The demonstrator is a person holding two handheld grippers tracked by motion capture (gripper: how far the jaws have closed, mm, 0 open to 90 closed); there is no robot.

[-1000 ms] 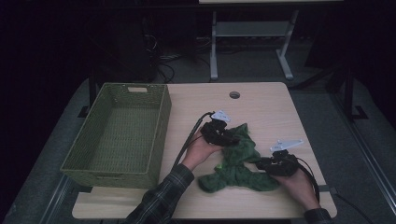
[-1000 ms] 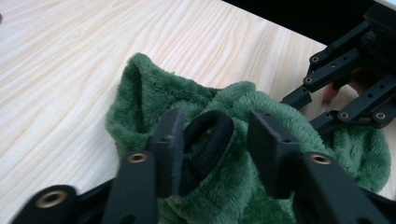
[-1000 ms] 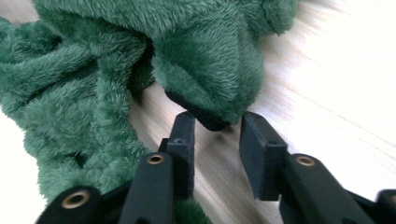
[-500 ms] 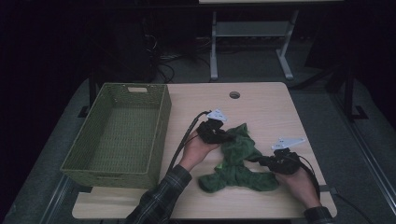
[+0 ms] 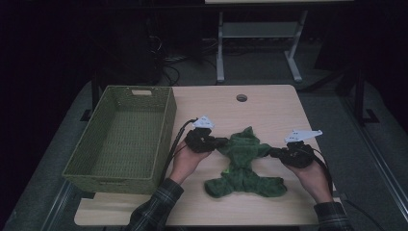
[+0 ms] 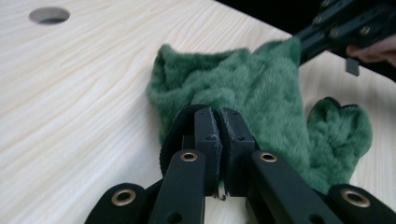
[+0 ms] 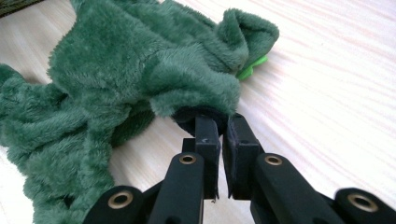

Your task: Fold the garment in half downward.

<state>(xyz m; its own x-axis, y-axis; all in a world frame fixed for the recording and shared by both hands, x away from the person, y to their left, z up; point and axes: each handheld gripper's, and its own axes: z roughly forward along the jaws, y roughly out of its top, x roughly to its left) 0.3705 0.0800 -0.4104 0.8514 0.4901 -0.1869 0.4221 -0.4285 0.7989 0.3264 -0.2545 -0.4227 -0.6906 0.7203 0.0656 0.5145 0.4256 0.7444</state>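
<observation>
A fuzzy green garment (image 5: 245, 156) with black-edged cuffs lies on the wooden table (image 5: 269, 110), its two sleeves pulled out sideways. My left gripper (image 5: 222, 142) is shut on the left sleeve's cuff; in the left gripper view the pads (image 6: 219, 116) pinch the black edge in front of the green pile (image 6: 243, 79). My right gripper (image 5: 274, 153) grips the right sleeve's cuff. Its jaws (image 7: 219, 123) have just been closing, with the black cuff edge of the garment (image 7: 116, 60) between them. A bright green tag (image 7: 252, 71) sticks out of the fabric.
A woven green basket (image 5: 167, 120) stands on the table's left part, close to my left hand. A round cable hole (image 5: 241, 97) is at the far middle of the table. The right gripper (image 6: 345, 23) appears at the top right of the left gripper view.
Both grippers closed on the cuffs. My left hand moved left toward the basket and my right hand rose, which drew the sleeves apart and spread the garment.
</observation>
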